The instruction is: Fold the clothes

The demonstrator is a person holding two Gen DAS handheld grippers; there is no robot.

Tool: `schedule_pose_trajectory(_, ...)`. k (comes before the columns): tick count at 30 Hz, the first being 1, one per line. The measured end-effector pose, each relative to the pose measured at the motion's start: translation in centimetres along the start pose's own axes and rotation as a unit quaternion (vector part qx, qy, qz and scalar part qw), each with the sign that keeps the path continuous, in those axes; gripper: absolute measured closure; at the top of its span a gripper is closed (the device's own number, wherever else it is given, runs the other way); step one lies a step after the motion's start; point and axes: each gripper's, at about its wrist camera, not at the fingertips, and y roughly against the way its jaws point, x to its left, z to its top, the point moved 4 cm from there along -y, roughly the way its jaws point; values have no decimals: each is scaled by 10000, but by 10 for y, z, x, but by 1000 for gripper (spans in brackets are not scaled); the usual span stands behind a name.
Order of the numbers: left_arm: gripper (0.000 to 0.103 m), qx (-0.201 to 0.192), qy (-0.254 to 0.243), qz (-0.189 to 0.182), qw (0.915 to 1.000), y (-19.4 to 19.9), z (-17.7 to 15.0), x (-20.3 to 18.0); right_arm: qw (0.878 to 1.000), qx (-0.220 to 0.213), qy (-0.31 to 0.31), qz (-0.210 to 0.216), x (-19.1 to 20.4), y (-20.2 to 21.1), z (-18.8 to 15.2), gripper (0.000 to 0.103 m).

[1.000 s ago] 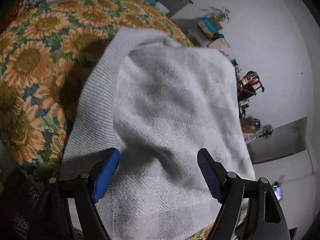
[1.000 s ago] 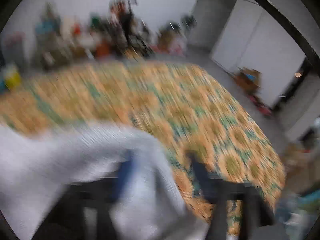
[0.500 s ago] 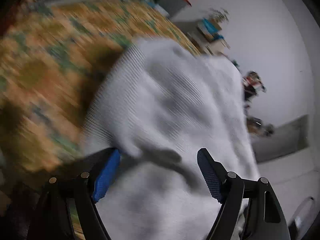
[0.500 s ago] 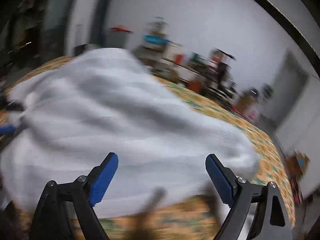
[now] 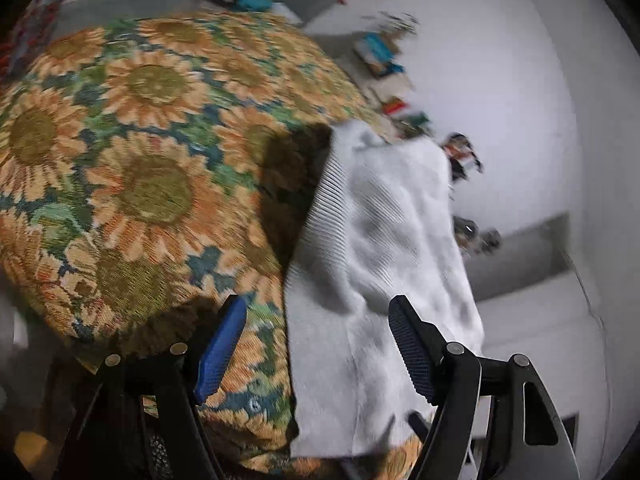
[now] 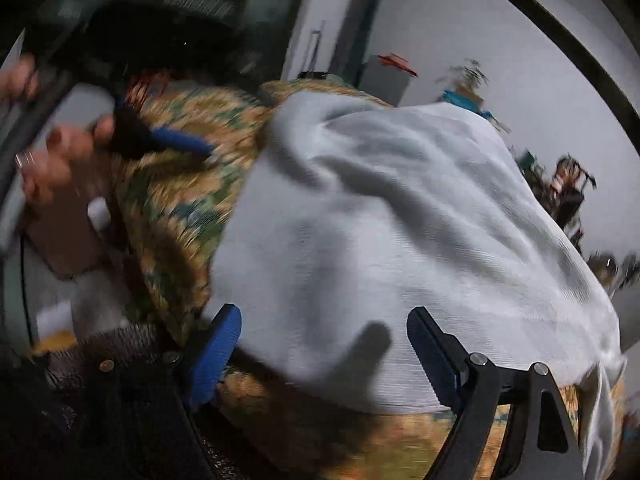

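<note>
Sunflower-print cover (image 5: 152,184) in orange, green, blue spreads over the surface. Beyond its far edge, blurred clutter of books and boxes (image 5: 384,64) along a white wall (image 5: 500,80). Potted plant (image 6: 472,76) near that wall.

Both grippers, the left gripper (image 5: 314,346) and the right gripper (image 6: 322,354), are showing black frames, silver rivets and ridged blue pads (image 5: 219,350). The hand (image 6: 48,152) is wearing a ring.

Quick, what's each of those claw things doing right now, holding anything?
Left gripper: jaws closing but apart, nothing gripped; white sweater lies between them.
Right gripper: jaws closing but apart, not holding the sweater.
</note>
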Motion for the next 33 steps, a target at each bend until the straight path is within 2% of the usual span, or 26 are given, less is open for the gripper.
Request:
schedule_pose_trajectory(4, 29, 24, 42, -428, 9991, 6, -12, 4, 9968, 242, 628, -428, 22, -20, -12, 15)
schedule_pose_trajectory(7, 29, 148, 152, -463, 9987, 6, -11, 12, 9893, 180, 1082, -966, 31, -29, -18, 19)
schedule_pose_trajectory(9, 29, 276, 154, -518, 9982, 6, -15, 17, 9931, 115, 850, -800, 29, -26, -19, 31)
schedule_pose_trajectory(10, 29, 316, 146, -554, 9979, 5, -17, 15, 9967, 38, 522, -624, 24, -20, -18, 44)
schedule_pose_trajectory(11, 29, 356, 138, -589, 9975, 5, -19, 14, 9986, -73, 128, -508, 13, -13, -17, 62)
schedule_pose_trajectory(13, 29, 472, 84, -615, 9970, 1, -23, 9, 9960, -186, -793, -357, -17, -3, -14, 84)
schedule_pose_trajectory(14, 29, 527, 59, -609, 9967, -1, -25, 6, 9921, -180, -1207, -283, -34, -1, -13, 87)
schedule_pose_trajectory(19, 29, 779, 240, -848, 9931, -8, -42, -11, 9839, -521, -1692, -225, -68, 20, -3, 90)
schedule_pose_trajectory(22, 29, 776, 688, -1364, 9852, -9, -47, -19, 9859, -682, -1529, -52, -66, 28, 7, 90)
schedule_pose_trajectory(24, 28, 748, 878, -1645, 9796, -9, -48, -24, 9873, -712, -1411, 177, -49, 31, 7, 90)
schedule_pose_trajectory(25, 25, 726, 883, -1670, 9793, -8, -50, -27, 9871, -724, -1398, 299, -45, 32, 7, 90)
schedule_pose_trajectory(27, 25, 819, 767, -1443, 9832, -15, -56, -31, 9863, -769, -1382, 467, -38, 32, 8, 90)
schedule_pose_trajectory(30, 25, 1103, 809, -1370, 9811, -30, -72, -29, 9823, -820, -1544, 677, -35, 30, 11, 90)
schedule_pose_trajectory(31, 40, 1192, 838, -1359, 9800, -34, -77, -28, 9813, -830, -1582, 710, -34, 30, 10, 90)
schedule_pose_trajectory(32, 76, 1275, 861, -1346, 9789, -38, -83, -28, 9819, -823, -1560, 696, -35, 30, 9, 89)
schedule_pose_trajectory(33, 89, 1227, 761, -1313, 9808, -37, -84, -27, 9832, -788, -1515, 648, -36, 30, 8, 86)
